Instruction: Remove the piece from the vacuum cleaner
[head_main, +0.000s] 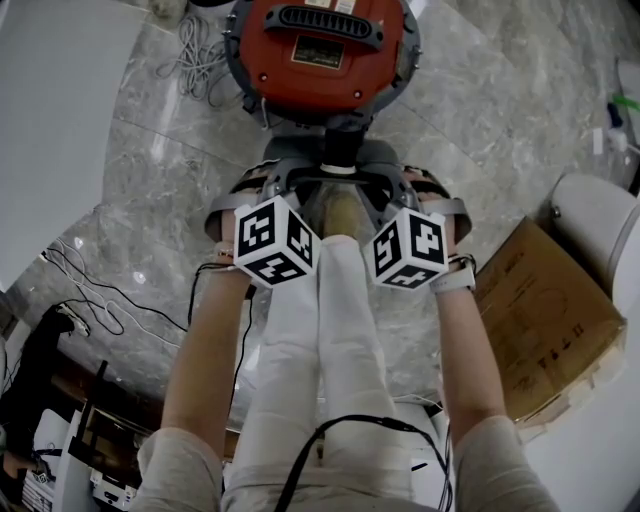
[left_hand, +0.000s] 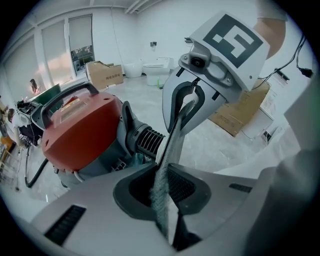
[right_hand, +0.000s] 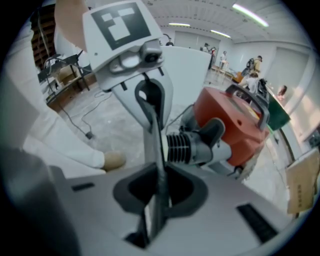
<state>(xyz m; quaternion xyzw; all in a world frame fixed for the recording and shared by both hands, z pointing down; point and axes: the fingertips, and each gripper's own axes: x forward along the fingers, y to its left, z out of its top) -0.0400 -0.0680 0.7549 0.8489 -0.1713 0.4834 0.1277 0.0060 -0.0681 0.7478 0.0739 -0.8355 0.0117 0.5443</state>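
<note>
A red vacuum cleaner stands on the marble floor ahead of me, with a black ribbed hose connector at its near side. A thin grey piece sits just in front of that connector. My left gripper is shut on its left end and my right gripper on its right end. In the left gripper view the grey piece runs edge-on from my closed jaws across to the right gripper, beside the red body. The right gripper view mirrors this: the piece, the left gripper, the connector.
The person's legs in white trousers stretch between the grippers toward the vacuum. A cardboard box and a white fixture lie at the right. Black cables trail at the left, with a white cord near the vacuum.
</note>
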